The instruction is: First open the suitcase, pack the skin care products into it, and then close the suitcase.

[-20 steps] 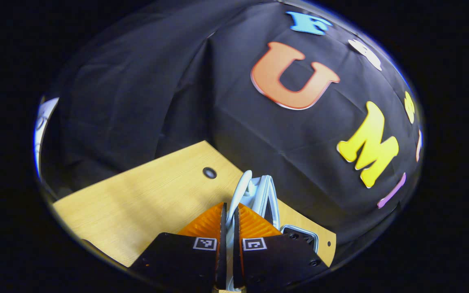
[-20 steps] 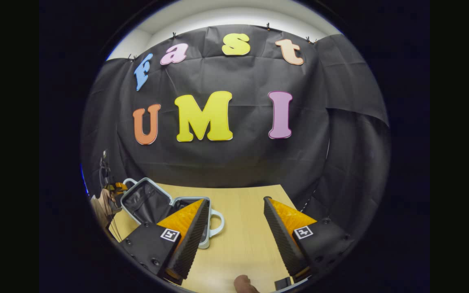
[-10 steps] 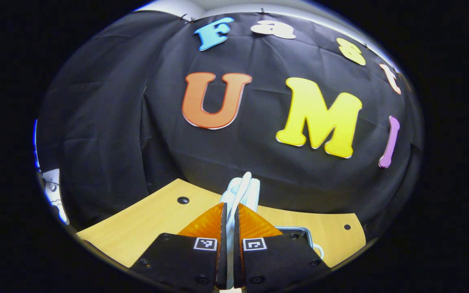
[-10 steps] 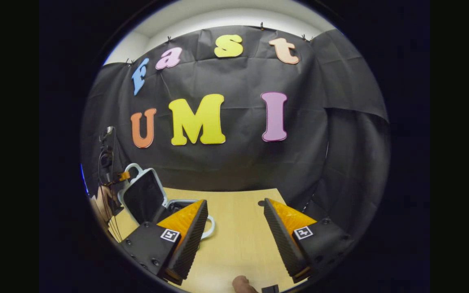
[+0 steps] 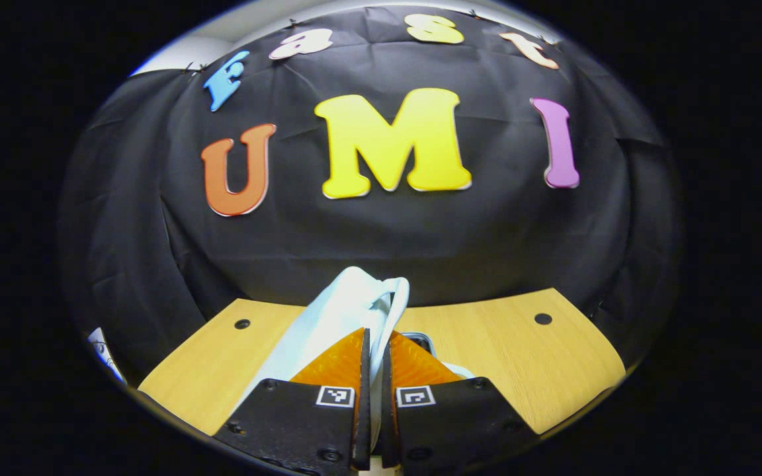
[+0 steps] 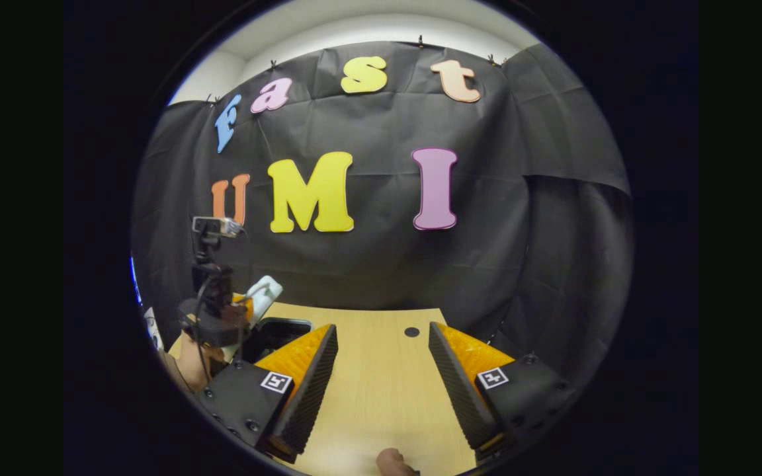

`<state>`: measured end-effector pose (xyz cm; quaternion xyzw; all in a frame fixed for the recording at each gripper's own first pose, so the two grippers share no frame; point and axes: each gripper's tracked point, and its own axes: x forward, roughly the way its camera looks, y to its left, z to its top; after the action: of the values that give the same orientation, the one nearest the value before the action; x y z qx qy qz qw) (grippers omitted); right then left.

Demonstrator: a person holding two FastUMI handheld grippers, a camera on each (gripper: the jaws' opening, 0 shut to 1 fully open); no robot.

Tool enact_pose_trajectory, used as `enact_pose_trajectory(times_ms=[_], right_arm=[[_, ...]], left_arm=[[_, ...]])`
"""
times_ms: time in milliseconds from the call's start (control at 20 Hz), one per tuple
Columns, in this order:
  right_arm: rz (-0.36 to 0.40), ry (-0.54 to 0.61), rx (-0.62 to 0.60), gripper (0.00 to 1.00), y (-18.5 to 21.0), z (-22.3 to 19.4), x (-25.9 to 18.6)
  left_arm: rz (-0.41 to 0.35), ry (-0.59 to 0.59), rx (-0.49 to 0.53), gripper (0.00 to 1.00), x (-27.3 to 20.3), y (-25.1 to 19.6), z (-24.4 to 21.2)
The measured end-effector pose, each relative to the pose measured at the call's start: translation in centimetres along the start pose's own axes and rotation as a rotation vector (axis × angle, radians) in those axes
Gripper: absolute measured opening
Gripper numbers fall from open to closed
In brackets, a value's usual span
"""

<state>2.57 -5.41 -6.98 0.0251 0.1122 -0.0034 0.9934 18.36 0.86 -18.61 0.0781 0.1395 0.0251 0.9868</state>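
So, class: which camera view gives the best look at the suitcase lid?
The left gripper view: the suitcase lid rises large and central, pinched between the left hand-held gripper. The right gripper view shows it small and far left, partly hidden behind that gripper.

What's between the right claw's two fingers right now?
Nothing is held: in the right gripper view the right claw stands open, with bare table in the gap and the suitcase off to its left.

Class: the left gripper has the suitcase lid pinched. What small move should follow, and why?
Probably keep lowering the lid onto the case: the left gripper is shut on its edge, the lid stands partway over the suitcase base, and the right gripper is open, apart.
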Motion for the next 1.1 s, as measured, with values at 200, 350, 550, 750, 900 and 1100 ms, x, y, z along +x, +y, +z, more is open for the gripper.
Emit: enact_pose_trajectory(times_ms=[200,350,550,750,900,1100], right_arm=[[-0.022,-0.006,-0.016,0.83,-3.6,-0.6,0.3],[-0.024,0.011,-0.012,0.82,-5.4,-1.7,0.8],[-0.018,0.049,-0.013,0.82,-6.7,-3.5,1.3],[-0.01,0.066,-0.019,0.8,-6.9,-4.2,1.8],[-0.014,0.055,-0.005,0.83,-6.7,-3.3,2.2],[-0.014,0.028,0.003,0.82,-4.9,-1.6,2.7]], left_arm=[[-0.016,0.087,0.045,0.09,2.4,-5.0,-4.2],[-0.018,0.153,0.063,0.09,3.6,-7.7,-7.7],[-0.005,0.192,0.094,0.09,4.7,-9.0,-10.1],[-0.015,0.217,0.13,0.11,5.3,-9.5,-10.6],[-0.071,0.253,0.093,0.32,4.8,-10.7,-10.9],[-0.117,0.149,-0.02,0.82,2.5,-9.2,-4.7]])
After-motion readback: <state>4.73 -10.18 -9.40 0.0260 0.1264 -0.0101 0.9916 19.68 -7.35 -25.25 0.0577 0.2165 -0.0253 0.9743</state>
